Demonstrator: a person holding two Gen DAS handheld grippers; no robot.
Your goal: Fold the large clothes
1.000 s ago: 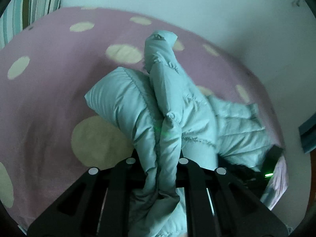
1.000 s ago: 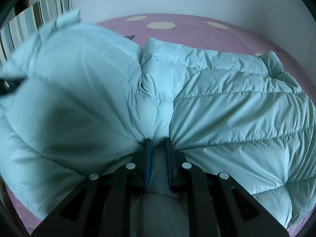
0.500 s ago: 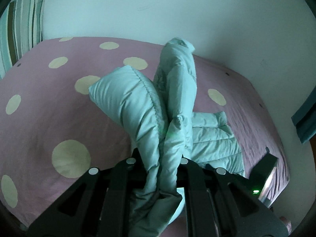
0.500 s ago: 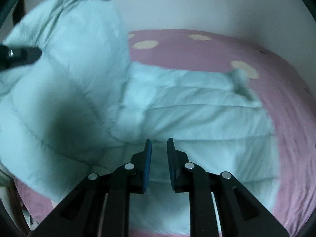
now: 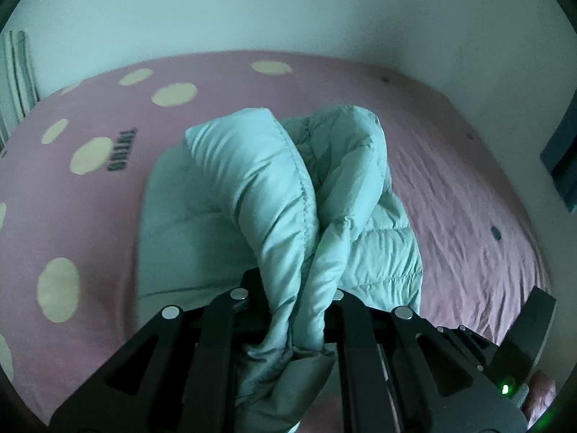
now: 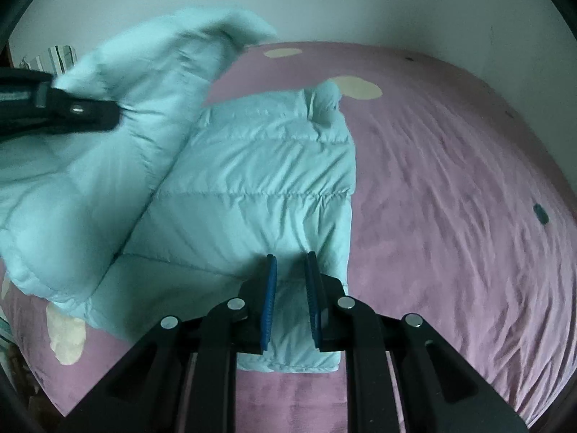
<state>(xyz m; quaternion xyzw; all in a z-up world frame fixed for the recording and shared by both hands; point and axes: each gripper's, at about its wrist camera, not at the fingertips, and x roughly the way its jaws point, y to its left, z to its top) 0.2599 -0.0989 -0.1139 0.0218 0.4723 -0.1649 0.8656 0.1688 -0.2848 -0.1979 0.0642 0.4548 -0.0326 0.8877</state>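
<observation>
A pale mint quilted puffer jacket (image 6: 259, 187) lies on the pink bed. My left gripper (image 5: 294, 299) is shut on a bunched fold of the jacket (image 5: 274, 187) and holds it up off the bed; this gripper also shows at the left of the right wrist view (image 6: 83, 112), clamped on the raised part. My right gripper (image 6: 291, 274) is open and empty, with blue pads (image 6: 269, 299), just above the jacket's near right edge. The rest of the jacket lies flat under the lifted fold.
The bed has a pink sheet with cream dots (image 5: 90, 155) and wrinkled bare sheet at the right (image 6: 450, 187). A white wall (image 5: 288, 7) stands behind. A striped cloth (image 5: 16, 68) is at the far left. The right gripper's body (image 5: 512, 357) shows low right.
My right gripper has let go of the jacket and pulled back, opening. My left gripper has carried its fold across the laid-out jacket and lower toward the bed.
</observation>
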